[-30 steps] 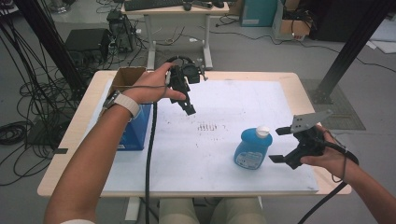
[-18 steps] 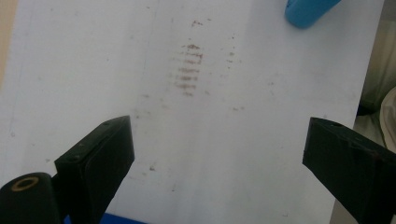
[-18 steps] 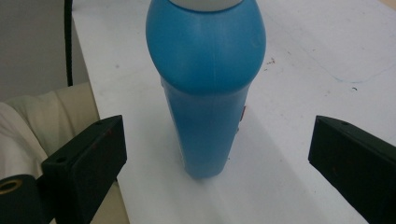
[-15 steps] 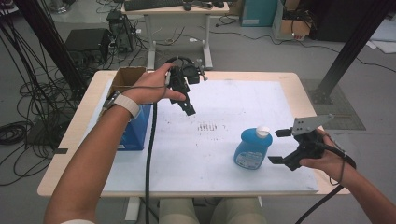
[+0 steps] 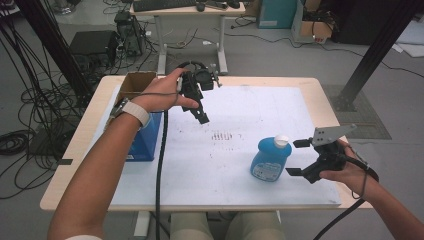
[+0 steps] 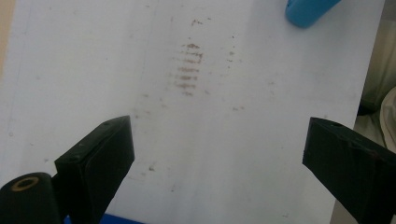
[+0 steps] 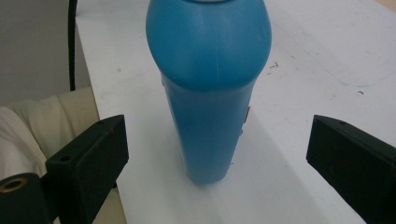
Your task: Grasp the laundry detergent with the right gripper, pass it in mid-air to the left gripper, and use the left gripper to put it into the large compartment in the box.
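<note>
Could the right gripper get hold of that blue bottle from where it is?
Probably yes. The right gripper sits beside the blue bottle with its fingers spread wider than the bottle, and only bare white table lies between them.

The blue bottle (image 5: 270,160) stands upright on the white tabletop, in the lower right of the high view, just right of the frame's middle. Its body is a flattened, rounded shape, broad at the base and narrowing toward the shoulders, made of glossy blue plastic. A white cap (image 5: 281,140) closes the neck at its top. A pale label with small print covers the lower face of the body. In the right gripper view the blue bottle (image 7: 208,88) fills the centre of the frame, seen from its narrow side, its base resting flat on the white surface, with a sliver of red label edge at its right side.
</note>
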Tool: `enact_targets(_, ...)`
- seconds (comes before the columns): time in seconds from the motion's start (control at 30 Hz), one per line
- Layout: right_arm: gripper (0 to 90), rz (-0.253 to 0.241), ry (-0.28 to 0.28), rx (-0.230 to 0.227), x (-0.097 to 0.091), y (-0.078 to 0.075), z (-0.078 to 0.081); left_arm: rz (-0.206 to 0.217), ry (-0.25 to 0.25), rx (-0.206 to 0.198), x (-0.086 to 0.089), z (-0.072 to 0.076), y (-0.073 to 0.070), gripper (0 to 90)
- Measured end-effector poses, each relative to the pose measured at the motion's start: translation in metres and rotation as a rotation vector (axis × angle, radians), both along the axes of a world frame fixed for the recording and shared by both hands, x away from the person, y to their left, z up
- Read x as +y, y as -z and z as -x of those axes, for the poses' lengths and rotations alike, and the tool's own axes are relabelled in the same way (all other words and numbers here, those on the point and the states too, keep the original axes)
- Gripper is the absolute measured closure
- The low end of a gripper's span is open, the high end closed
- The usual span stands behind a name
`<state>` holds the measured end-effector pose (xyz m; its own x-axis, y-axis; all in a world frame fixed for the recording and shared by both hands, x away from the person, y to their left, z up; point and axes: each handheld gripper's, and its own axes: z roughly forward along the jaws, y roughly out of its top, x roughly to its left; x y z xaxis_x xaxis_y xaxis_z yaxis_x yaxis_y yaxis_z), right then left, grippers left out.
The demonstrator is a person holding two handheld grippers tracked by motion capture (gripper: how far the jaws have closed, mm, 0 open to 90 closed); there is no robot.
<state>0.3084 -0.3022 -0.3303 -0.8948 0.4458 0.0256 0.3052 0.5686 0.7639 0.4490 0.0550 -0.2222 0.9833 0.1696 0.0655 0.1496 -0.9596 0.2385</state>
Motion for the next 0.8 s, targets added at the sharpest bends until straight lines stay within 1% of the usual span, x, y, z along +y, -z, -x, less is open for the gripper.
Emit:
enact_targets(0.23, 5.7, -0.004, 0.0, 0.0, 0.0, 0.0008, 0.0002, 0.0, -0.001, 0.001, 0.0, -0.0002, 0.0002, 9.3)
enact_targets(0.27, 5.8, 0.0, 0.011, 0.011, 0.0001, 0.0008, 0.0014, -0.001, -0.001, 0.002, 0.0, -0.0003, 0.0002, 9.3)
enact_targets(0.33, 5.8, -0.002, 0.011, 0.011, 0.0001, 0.0009, 0.0014, 0.0, 0.0, 0.001, 0.0001, -0.0004, 0.0001, 9.3)
enact_targets(0.5, 6.0, -0.006, 0.011, 0.01, 0.0, 0.0009, 0.0012, -0.001, -0.004, 0.004, 0.0005, -0.0005, 0.0002, 9.3)
enact_targets(0.53, 6.0, -0.01, -0.001, -0.003, 0.0001, 0.0016, 0.0001, 0.0, -0.002, 0.001, 0.0007, -0.0005, 0.0001, 9.3)
enact_targets(0.57, 6.0, -0.007, 0.01, 0.009, 0.0, 0.0014, 0.0013, 0.0, -0.002, 0.001, 0.0007, -0.0005, 0.0001, 9.3)
enact_targets(0.6, 6.0, -0.011, -0.001, -0.003, 0.0, 0.0018, 0.0003, 0.0, -0.002, 0.002, 0.0008, -0.0005, 0.0, 9.3)
enact_targets(0.63, 6.0, -0.011, -0.001, -0.003, 0.0, 0.0018, 0.0003, 0.0, -0.002, 0.001, 0.0008, -0.0005, 0.0, 9.3)
enact_targets(0.8, 6.0, -0.01, 0.011, 0.01, -0.0005, 0.0023, 0.0019, 0.001, -0.004, 0.001, 0.001, -0.0003, -0.0001, 9.3)
